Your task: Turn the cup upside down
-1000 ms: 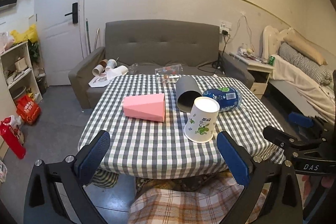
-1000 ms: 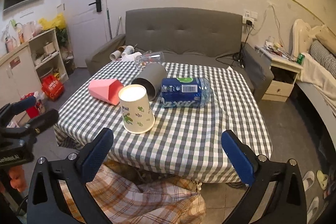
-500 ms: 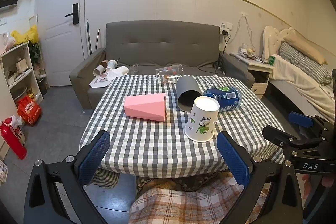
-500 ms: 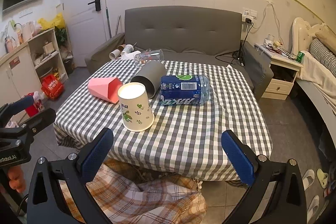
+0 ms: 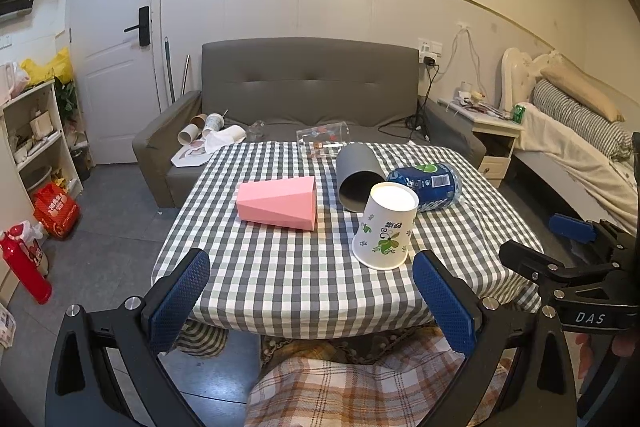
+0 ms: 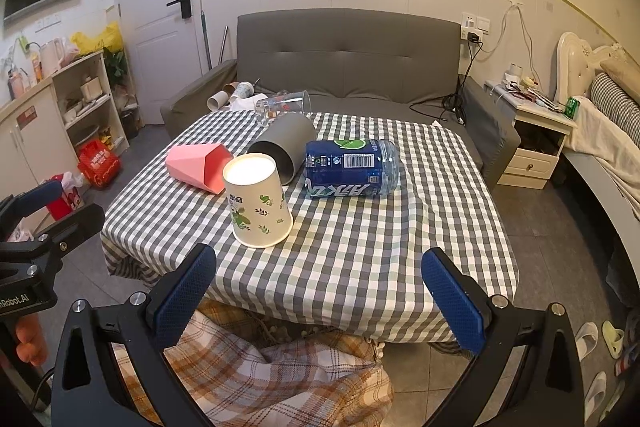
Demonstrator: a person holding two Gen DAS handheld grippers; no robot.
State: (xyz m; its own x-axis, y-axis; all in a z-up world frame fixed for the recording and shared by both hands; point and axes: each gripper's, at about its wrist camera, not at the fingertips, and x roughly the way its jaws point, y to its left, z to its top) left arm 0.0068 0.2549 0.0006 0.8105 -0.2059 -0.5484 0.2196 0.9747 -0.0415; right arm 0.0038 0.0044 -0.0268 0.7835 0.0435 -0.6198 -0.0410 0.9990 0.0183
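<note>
A white paper cup with green leaf print [image 5: 385,227] stands upside down, mouth on the checked tablecloth; it also shows in the right wrist view [image 6: 258,201]. My left gripper [image 5: 312,297] is open and empty, held back off the table's near edge. My right gripper [image 6: 320,293] is open and empty, also back from the near edge. Neither touches the cup.
A pink faceted cup [image 5: 278,202], a grey cup [image 5: 356,175], a blue bottle [image 5: 426,183] and a clear glass [image 5: 324,139] lie on their sides on the checked table [image 5: 280,283]. A grey sofa [image 5: 308,87] stands behind it. A plaid cloth [image 5: 348,387] lies below.
Both wrist views have drifted slightly; the table scene sits a little differently in frame. The cups and bottle have not moved, and both grippers stay open.
</note>
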